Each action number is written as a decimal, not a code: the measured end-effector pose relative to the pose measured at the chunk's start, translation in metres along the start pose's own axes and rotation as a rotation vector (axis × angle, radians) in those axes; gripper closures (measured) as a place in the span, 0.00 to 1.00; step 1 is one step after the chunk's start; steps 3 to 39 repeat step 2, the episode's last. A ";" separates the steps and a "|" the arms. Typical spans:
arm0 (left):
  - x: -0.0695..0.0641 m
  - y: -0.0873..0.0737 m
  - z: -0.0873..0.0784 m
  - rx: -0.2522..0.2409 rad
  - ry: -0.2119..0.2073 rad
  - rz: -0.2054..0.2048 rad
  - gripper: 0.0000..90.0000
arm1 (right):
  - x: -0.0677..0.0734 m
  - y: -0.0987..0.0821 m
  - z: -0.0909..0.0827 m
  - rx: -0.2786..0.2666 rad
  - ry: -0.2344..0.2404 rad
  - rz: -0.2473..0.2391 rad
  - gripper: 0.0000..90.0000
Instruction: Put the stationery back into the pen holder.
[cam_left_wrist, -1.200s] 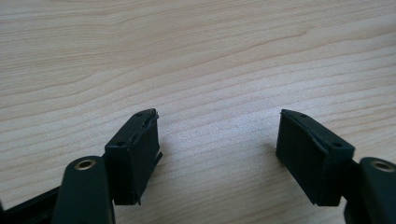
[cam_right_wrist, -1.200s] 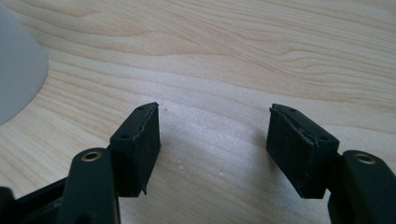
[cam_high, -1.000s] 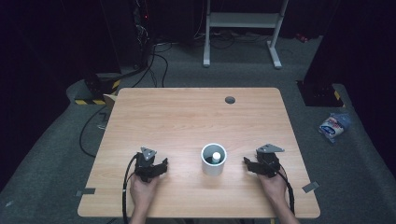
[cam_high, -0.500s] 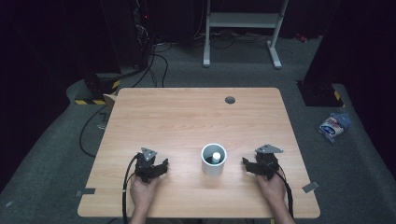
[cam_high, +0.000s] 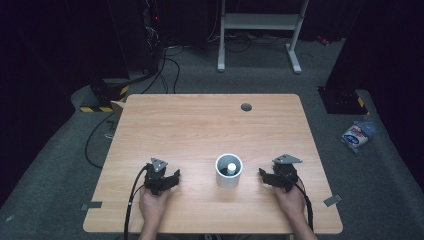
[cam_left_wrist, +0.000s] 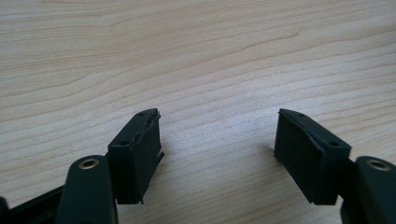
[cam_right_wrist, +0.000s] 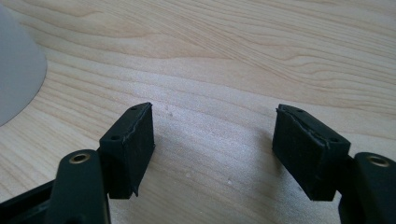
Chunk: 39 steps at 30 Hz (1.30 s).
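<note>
A white cup (cam_high: 229, 172) stands upright on the wooden table (cam_high: 200, 125) near its front edge, with a small white ball (cam_high: 231, 166) inside. My left gripper (cam_high: 172, 179) rests on the table to the cup's left, held in a hand, and points toward the cup. Its jaws are open over bare wood (cam_left_wrist: 218, 122). My right gripper (cam_high: 264, 176) lies to the cup's right and faces it. Its jaws have just been opening and stand open with nothing between them (cam_right_wrist: 214, 116). The cup's side (cam_right_wrist: 16, 74) shows at the left edge of the right gripper view.
A dark round hole (cam_high: 246, 107) sits near the table's far edge. On the grey floor lie a blue and white packet (cam_high: 356, 136) to the right and black cables (cam_high: 95, 145) to the left. A white metal frame (cam_high: 260, 22) stands beyond the table.
The right gripper's jaws have spread slightly wider. Both hands, the cup and the ball stay where they were.
</note>
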<state>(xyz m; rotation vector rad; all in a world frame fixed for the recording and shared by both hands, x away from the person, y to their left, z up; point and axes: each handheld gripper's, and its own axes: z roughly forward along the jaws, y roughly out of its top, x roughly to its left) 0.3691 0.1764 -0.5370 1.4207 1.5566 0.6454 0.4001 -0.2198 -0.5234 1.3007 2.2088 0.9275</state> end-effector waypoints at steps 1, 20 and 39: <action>0.000 0.000 0.000 0.001 0.001 0.004 0.35 | 0.000 0.000 0.000 0.000 0.001 -0.001 0.33; -0.002 -0.001 0.001 -0.004 0.005 0.000 0.35 | 0.000 0.000 0.000 0.000 0.001 -0.001 0.33; -0.002 -0.001 0.001 -0.004 0.005 0.000 0.35 | 0.000 0.000 0.000 0.000 0.001 -0.001 0.33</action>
